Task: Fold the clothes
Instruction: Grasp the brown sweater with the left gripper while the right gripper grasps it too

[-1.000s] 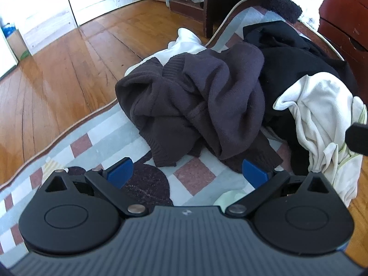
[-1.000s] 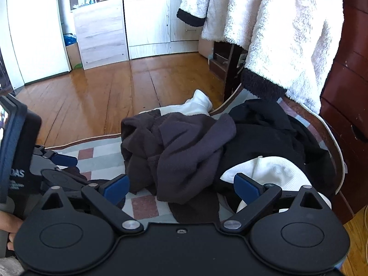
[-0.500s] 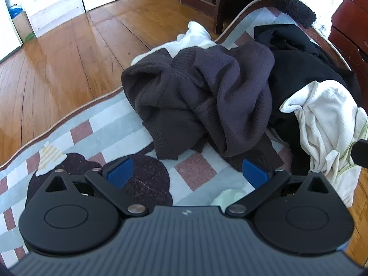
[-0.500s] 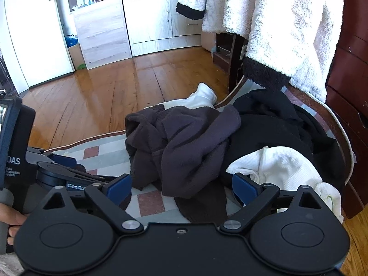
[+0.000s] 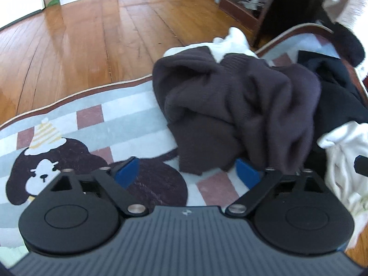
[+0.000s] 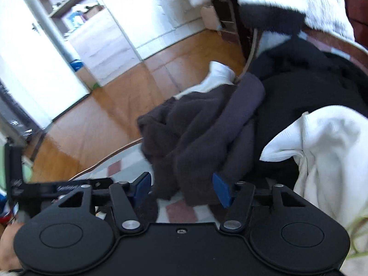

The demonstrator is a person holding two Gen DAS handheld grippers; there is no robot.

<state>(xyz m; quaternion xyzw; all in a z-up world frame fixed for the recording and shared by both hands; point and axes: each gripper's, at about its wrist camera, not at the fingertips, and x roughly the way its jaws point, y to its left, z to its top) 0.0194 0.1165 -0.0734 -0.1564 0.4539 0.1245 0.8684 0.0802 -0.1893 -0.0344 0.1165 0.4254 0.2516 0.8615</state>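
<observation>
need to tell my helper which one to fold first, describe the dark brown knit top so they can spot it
On the checked rug lies a heap of clothes. The dark brown knit top is its crumpled front-left garment, nearest the wooden floor; its ribbed knit and brown tone set it apart from the black garment and the white one.

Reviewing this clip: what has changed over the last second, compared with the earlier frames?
Both tongs have dropped toward the crumpled dark brown knit sweater, which now looms larger. The left tongs and right tongs have just been closing partway; the sweater's lower edge now sits between both pairs of blue pads, nothing gripped yet. The white garment, black garment and patterned rug lie as before.
</observation>
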